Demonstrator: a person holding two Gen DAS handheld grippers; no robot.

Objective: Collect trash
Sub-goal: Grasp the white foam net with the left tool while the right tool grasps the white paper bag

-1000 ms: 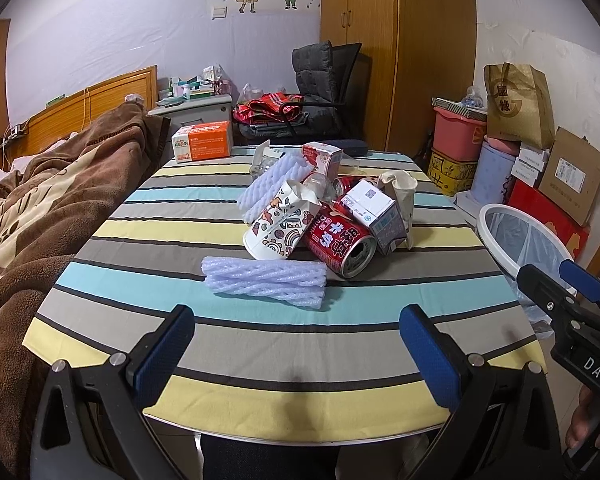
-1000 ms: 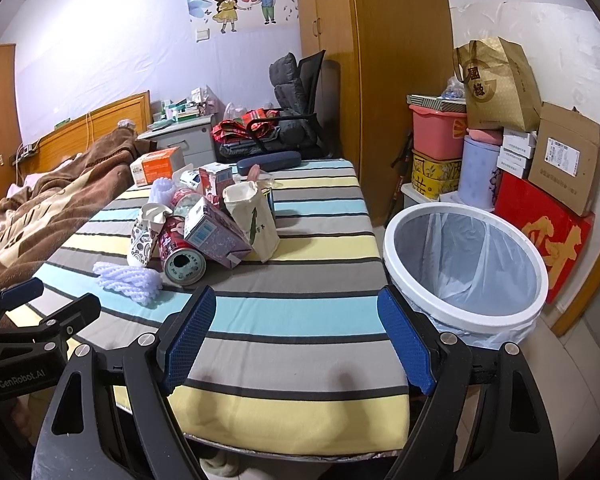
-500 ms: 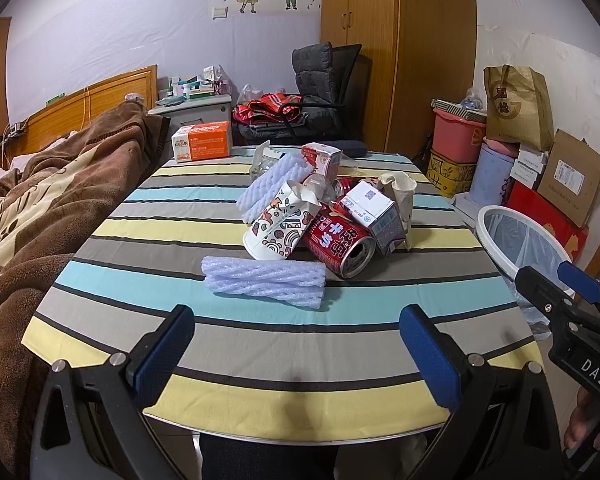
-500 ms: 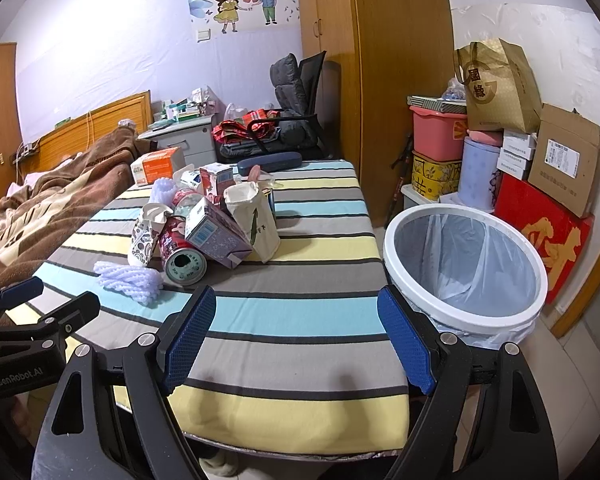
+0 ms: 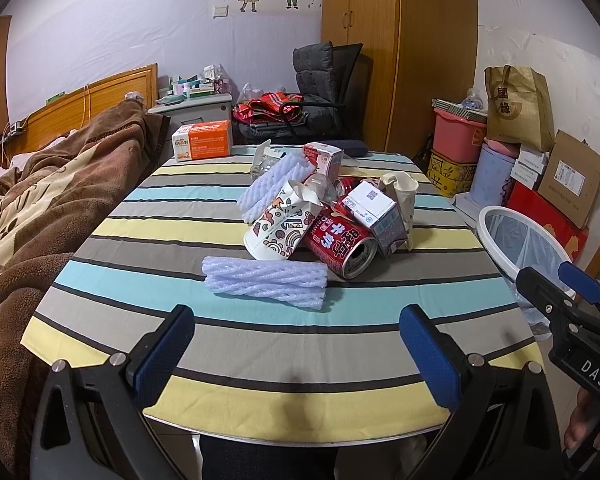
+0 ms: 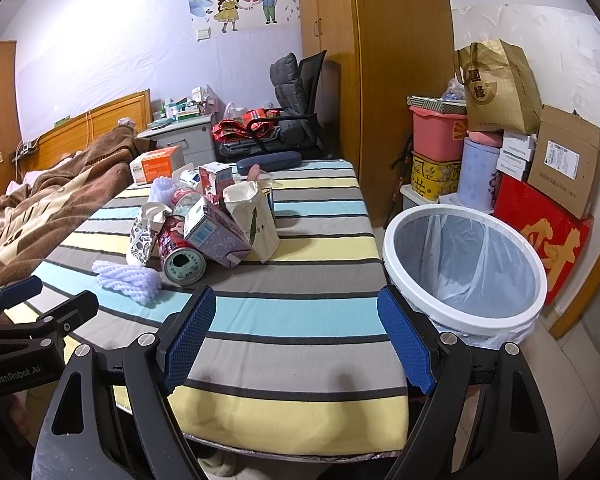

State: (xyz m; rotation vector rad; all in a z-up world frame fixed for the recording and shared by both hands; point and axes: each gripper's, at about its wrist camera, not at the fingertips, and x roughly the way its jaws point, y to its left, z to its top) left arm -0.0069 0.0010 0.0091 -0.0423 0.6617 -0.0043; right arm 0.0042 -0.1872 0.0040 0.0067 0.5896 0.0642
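Trash (image 5: 320, 216) (foam netting, crumpled cartons)

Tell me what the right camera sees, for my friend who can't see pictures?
The open right gripper hovers over a striped table, holding nothing. A trash pile lies ahead to the left: a red can, cartons, a foam net. A white bin with a plastic liner stands right of the table.

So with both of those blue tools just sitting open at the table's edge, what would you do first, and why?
Probably ease the left tool forward onto the purple foam net. It lies alone, nearest that tool and clear of the pile around the red can, so grabbing it should disturb nothing. The right tool is open and empty too, nearer the white bin.
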